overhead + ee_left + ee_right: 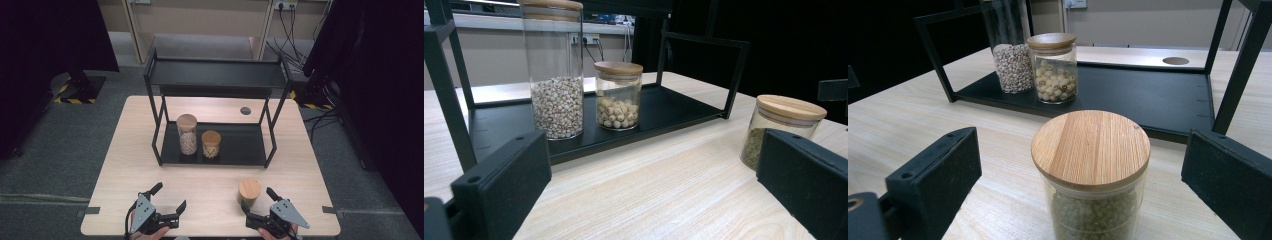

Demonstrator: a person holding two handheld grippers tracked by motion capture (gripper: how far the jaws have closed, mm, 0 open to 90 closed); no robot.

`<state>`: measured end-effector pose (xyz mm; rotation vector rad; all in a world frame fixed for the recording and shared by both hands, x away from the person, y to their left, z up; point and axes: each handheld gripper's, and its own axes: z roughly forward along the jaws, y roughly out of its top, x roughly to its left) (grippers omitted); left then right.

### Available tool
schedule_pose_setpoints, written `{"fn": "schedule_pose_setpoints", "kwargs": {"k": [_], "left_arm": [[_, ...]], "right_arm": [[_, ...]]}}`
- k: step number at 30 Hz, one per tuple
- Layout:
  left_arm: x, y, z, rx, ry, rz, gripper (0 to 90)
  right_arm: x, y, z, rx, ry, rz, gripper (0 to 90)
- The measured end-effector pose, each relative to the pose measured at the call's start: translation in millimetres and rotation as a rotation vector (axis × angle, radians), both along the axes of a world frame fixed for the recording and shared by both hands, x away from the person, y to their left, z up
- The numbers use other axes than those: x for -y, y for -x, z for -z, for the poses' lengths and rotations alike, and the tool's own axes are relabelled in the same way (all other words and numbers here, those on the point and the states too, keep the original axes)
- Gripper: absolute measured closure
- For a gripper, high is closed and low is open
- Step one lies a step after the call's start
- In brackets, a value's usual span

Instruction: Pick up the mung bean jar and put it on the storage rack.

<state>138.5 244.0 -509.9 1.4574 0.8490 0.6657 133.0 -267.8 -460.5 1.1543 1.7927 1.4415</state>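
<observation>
A glass jar of green beans (249,190) (1091,165) with a wooden lid stands on the table, in front of the black two-tier rack (240,142). My right gripper (257,200) (1085,170) is open, one jaw on each side of that jar and apart from it. My left gripper (171,196) (654,190) is open over bare table at the front left, with the green-bean jar (781,127) off to its right. On the rack's lower shelf (674,107) stand a tall jar of pale grains (187,134) (556,75) and a short jar of whitish seeds (211,144) (618,95).
The rack's upper shelf (215,74) is bare, and its thin posts frame the lower shelf (1148,97). A round cable hole (245,110) sits in the wooden table behind the rack. Dark curtains hang at both sides; cables lie on the floor at the back right.
</observation>
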Motion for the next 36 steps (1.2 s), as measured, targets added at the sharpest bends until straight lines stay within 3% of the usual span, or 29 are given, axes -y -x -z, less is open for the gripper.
{"fn": "schedule_pose_setpoints", "kwargs": {"k": [21,36], "left_arm": [[-0.1,0.4,0.0,0.002,-0.001,-0.001,0.5],[0.4,0.0,0.1,0.001,-0.005,0.003,0.5]], "right_arm": [[-0.9,-5.9,6.1,-0.012,0.020,0.021,2.8],[-9.3,-17.7,13.1,-0.008,0.074,0.018,5.7]]}}
